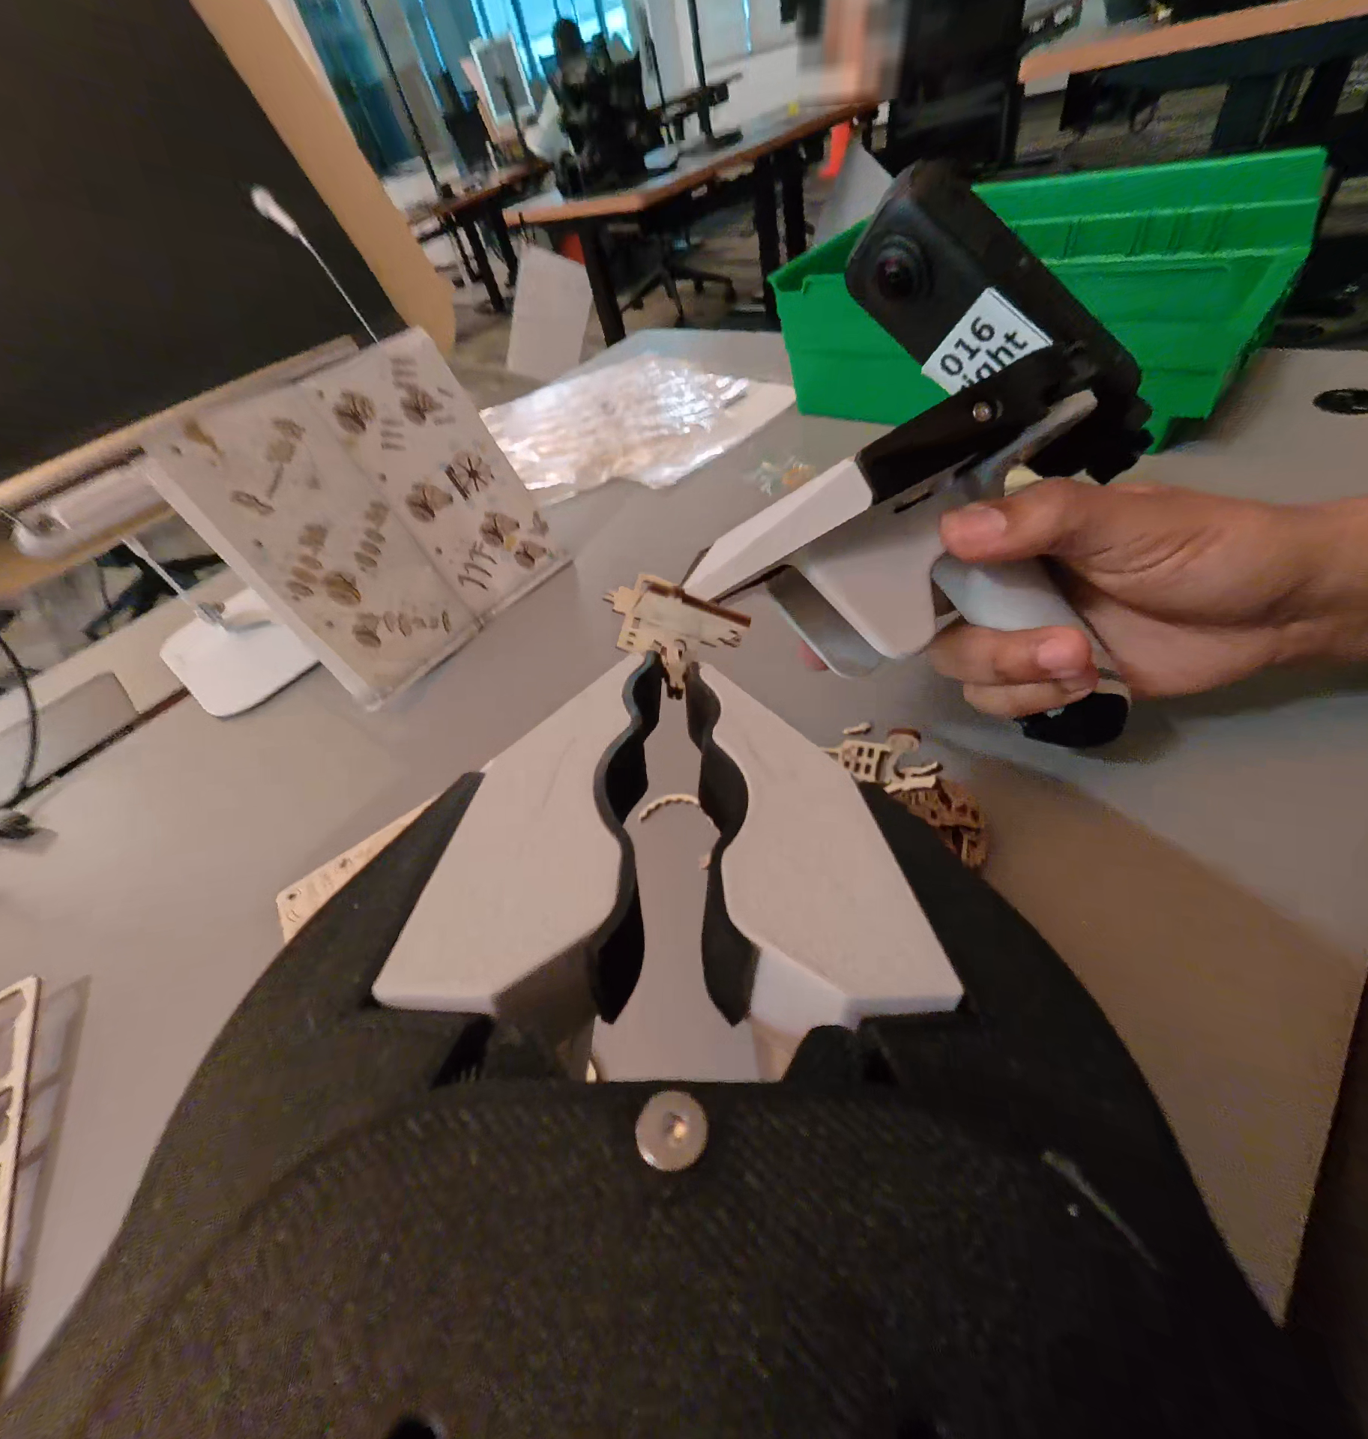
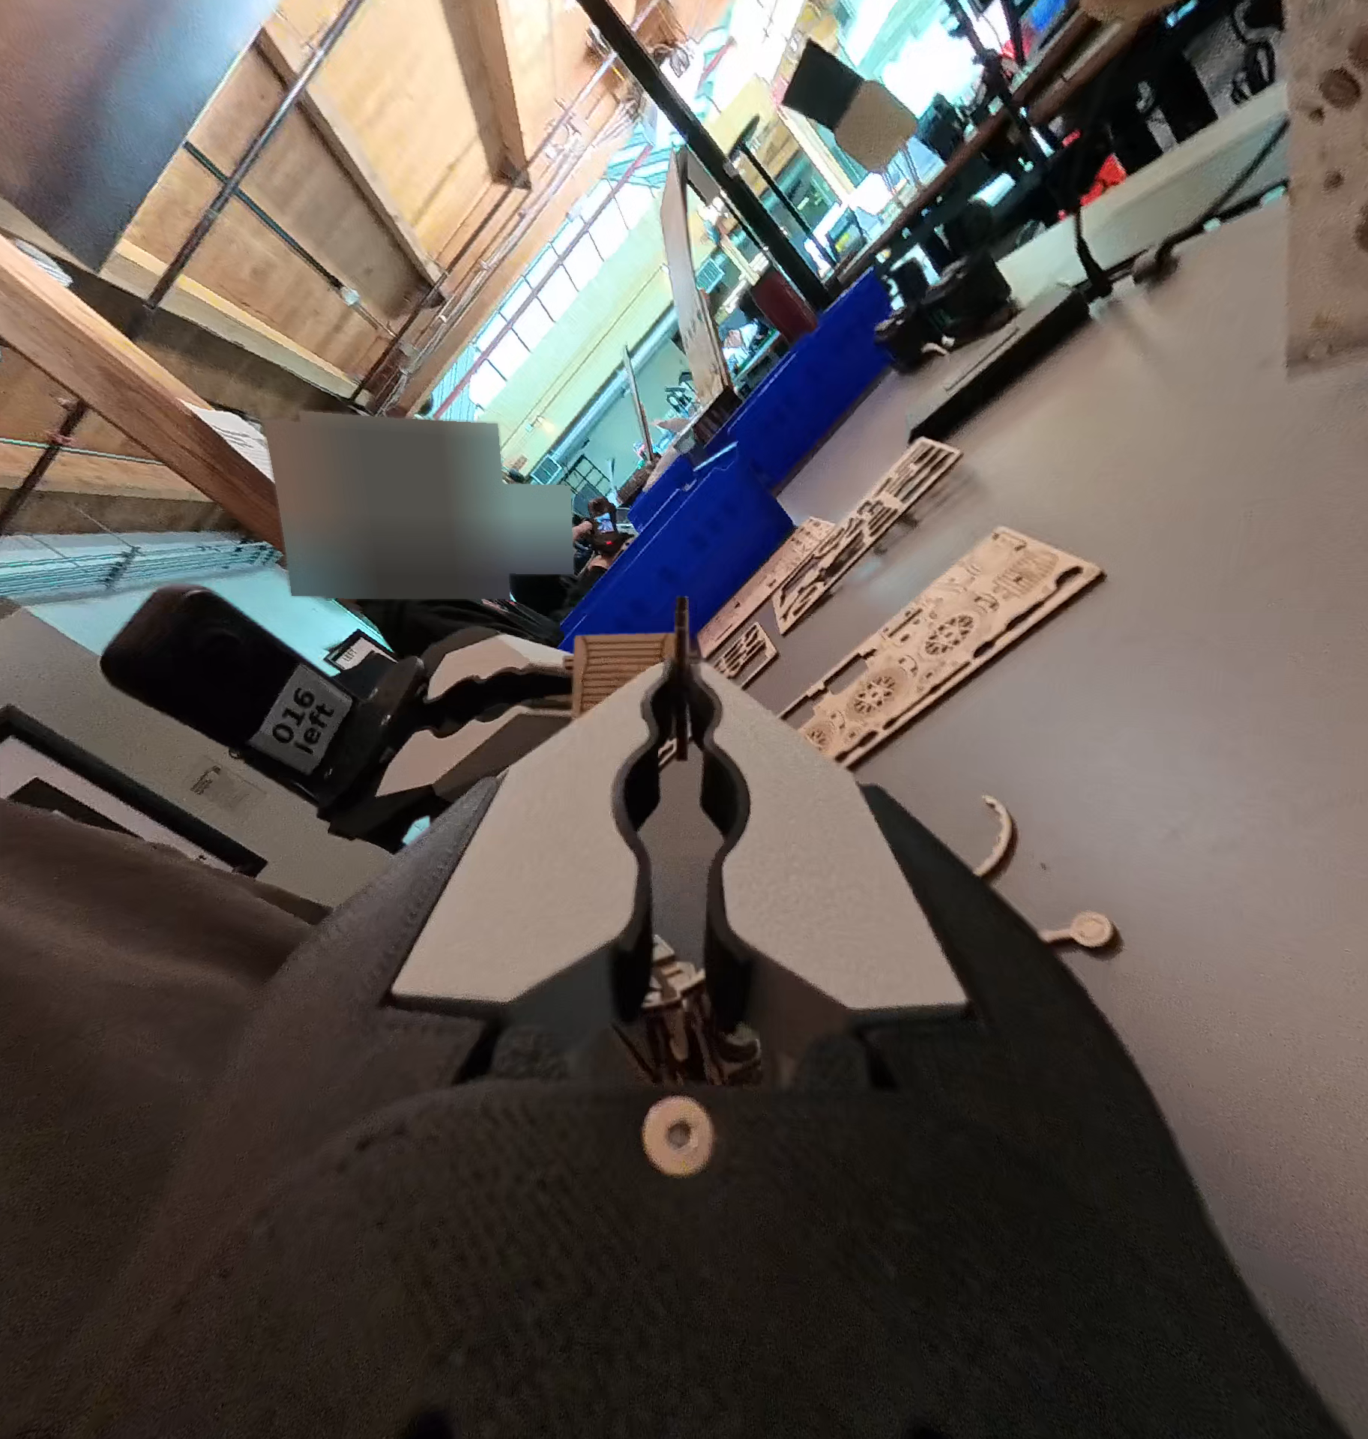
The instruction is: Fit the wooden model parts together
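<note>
Both hand-held grippers clamp 1 wooden assembly — left from below, right edge-on — above the table.

From the left wrist view we look forward and down along the left gripper onto the grey table, close above it, facing the right gripper. From the right wrist view we look along the right gripper at a steep roll, low over the table. Both views share the wooden assembly at the fingertips, each showing the opposite gripper.
</note>
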